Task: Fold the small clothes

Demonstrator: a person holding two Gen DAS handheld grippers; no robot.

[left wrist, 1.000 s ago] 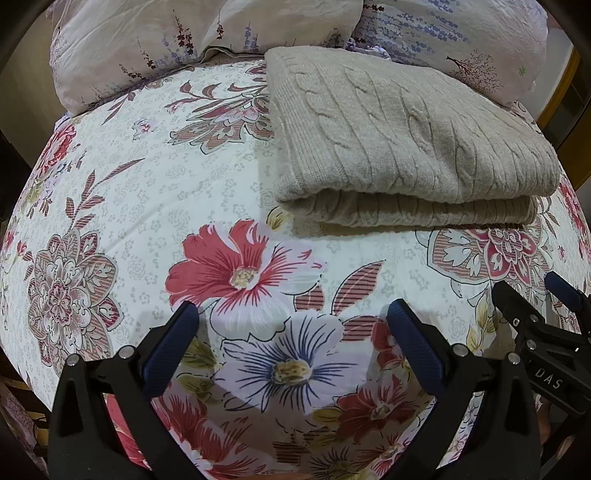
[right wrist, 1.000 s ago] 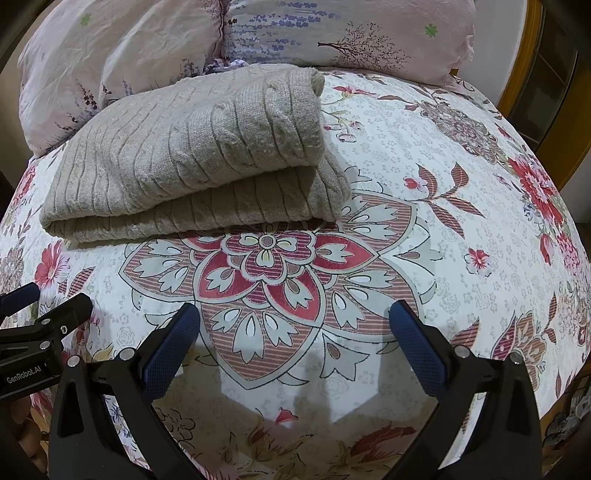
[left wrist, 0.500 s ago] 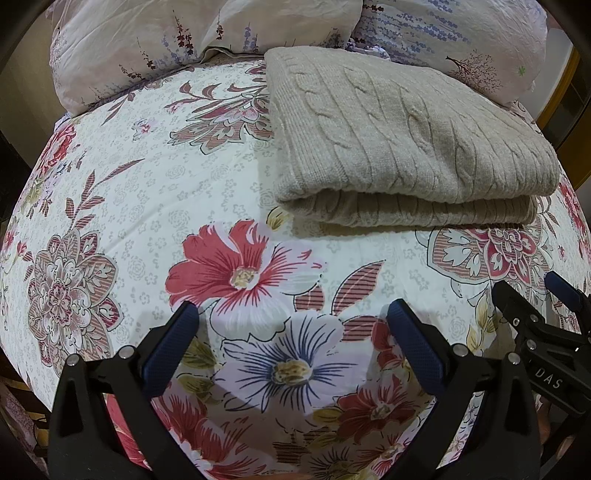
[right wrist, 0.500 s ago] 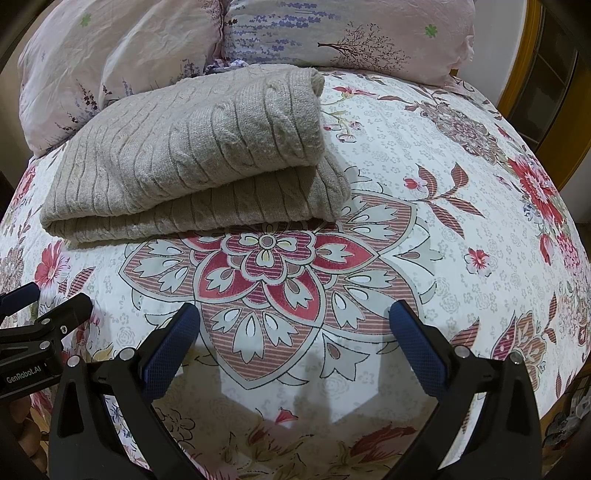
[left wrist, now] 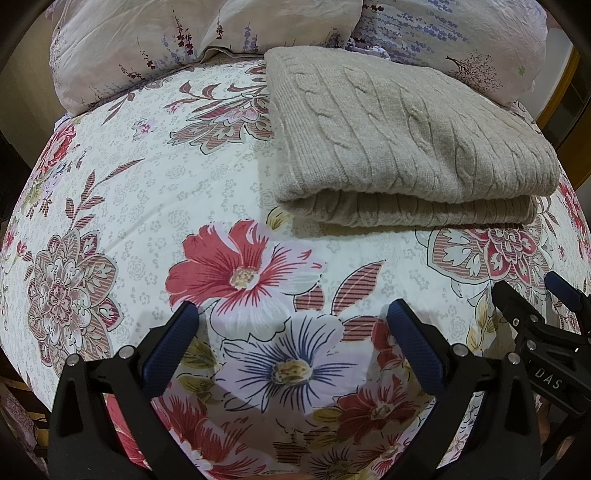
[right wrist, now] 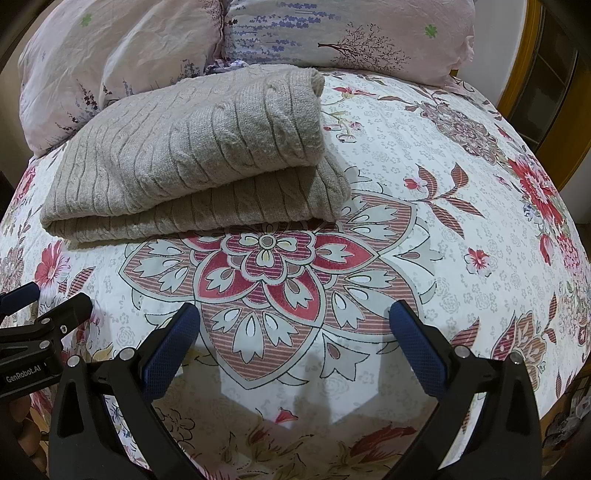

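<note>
A beige cable-knit sweater point(left wrist: 402, 147) lies folded in a thick rectangle on the floral bedsheet point(left wrist: 147, 184), near the pillows. It also shows in the right wrist view point(right wrist: 199, 155), upper left. My left gripper point(left wrist: 291, 317) is open and empty, hovering over the sheet well in front of the sweater's left end. My right gripper point(right wrist: 293, 317) is open and empty, in front of the sweater's right end. Each gripper shows at the edge of the other's view: the right one point(left wrist: 535, 295), the left one point(right wrist: 44, 306).
Two pale floral pillows point(left wrist: 199, 33) point(right wrist: 351, 33) lie behind the sweater at the head of the bed. A wooden frame point(right wrist: 532, 74) stands at the far right. The bed's edges curve down at left and right.
</note>
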